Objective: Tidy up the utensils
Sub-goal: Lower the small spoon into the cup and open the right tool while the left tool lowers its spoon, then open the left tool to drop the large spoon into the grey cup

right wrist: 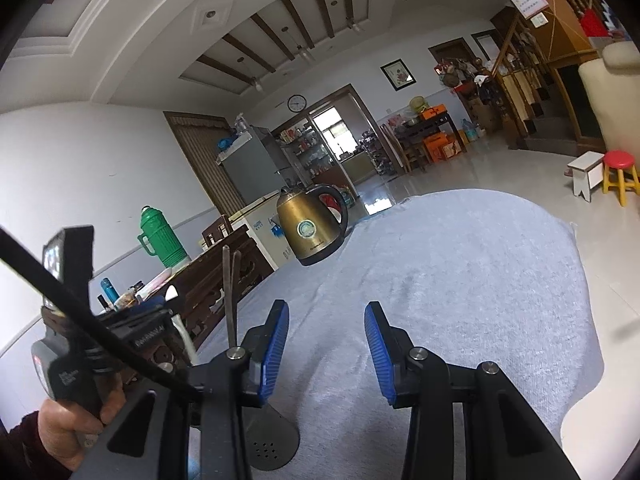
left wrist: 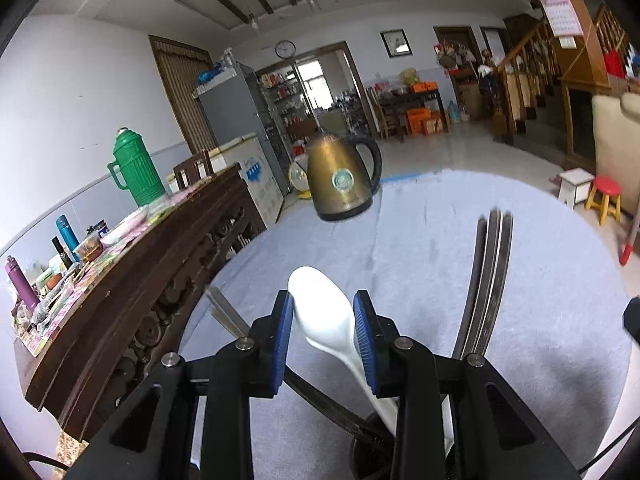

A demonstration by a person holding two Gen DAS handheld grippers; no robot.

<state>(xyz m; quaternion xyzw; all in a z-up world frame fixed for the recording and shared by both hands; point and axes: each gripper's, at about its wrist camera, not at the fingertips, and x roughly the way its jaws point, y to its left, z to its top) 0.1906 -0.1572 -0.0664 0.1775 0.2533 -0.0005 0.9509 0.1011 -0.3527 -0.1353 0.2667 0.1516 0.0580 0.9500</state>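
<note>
Left gripper (left wrist: pixel 324 320) pressed on white spoon (left wrist: pixel 320 312), handle dipped in dark holder (left wrist: pixel 370 454) below. Right gripper (right wrist: pixel 326 344) spread, nothing held, well short of kettle (right wrist: pixel 310 226). Risk judged: spoon slipped or holder tipped if released askew.

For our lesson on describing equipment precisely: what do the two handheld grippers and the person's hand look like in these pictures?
Both the left gripper and the right gripper have matte black angular linkage arms with silver round pivot pins and blue ribbed pads on the fingers. In the right wrist view, the person's bare hand, with a dark maroon sleeve, grips a black handle carrying small white lettering; a black cable crosses it.
</note>
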